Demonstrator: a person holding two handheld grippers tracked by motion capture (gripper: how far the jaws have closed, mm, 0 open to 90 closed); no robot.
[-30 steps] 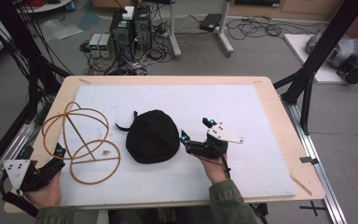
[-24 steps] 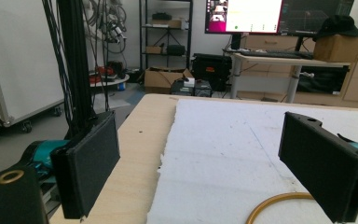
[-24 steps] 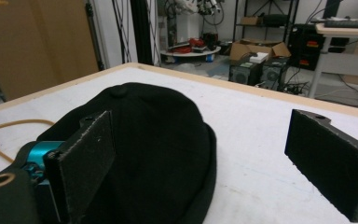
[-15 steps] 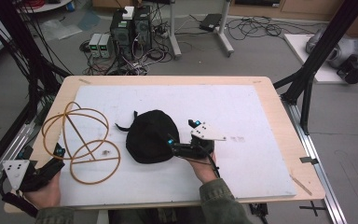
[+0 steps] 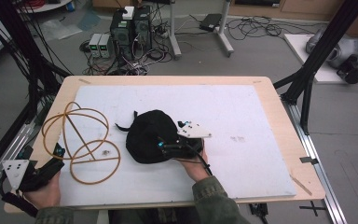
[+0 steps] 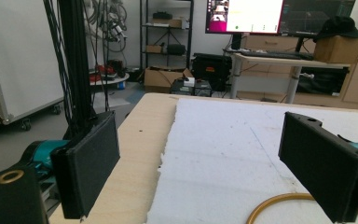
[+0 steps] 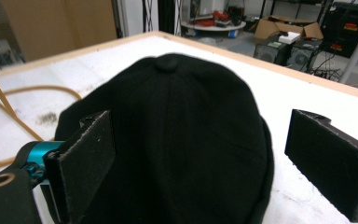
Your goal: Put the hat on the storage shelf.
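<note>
Two grippers are at the table, and the right gripper (image 5: pixel 170 145) is much the nearer to the black cap (image 5: pixel 148 135), which lies crown-up on the white sheet (image 5: pixel 242 112) near the table's middle. Its jaws stand wide apart, pointing left, and in the right gripper view the cap (image 7: pixel 177 140) sits directly ahead between them, its button at the far side. The left gripper (image 5: pixel 37 163) rests at the near left corner, jaws also wide and empty, beside the tan wire frame (image 5: pixel 81 140).
</note>
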